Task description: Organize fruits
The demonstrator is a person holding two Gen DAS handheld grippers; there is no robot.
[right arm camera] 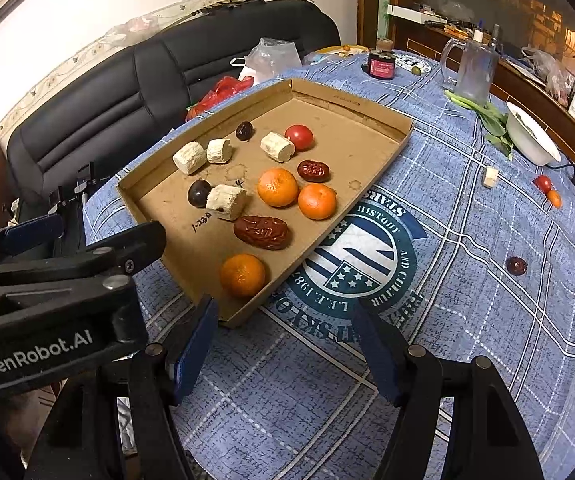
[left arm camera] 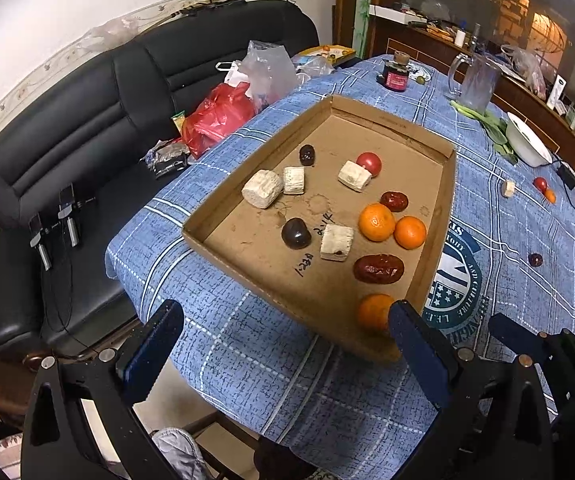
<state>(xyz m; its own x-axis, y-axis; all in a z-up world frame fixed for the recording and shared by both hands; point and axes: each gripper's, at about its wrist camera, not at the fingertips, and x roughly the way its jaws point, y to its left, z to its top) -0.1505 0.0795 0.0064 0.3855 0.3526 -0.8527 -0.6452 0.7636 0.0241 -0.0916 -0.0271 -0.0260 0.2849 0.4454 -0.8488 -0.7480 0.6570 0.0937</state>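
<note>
The left gripper [left arm camera: 287, 344] hangs over the near edge of the cardboard tray [left arm camera: 449, 184], jaws spread wide and empty. Inside the tray lie three oranges, the nearest orange [right arm camera: 242, 275] in its near corner. The right gripper [right arm camera: 285, 344] hovers just beside that corner, jaws also wide apart, touching nothing.

A matt brown cardboard tray [right arm camera: 375, 168] sits on a woven blue cloth [right arm camera: 487, 320]; the far sofa [right arm camera: 87, 112] looks like glossy black leather.
</note>
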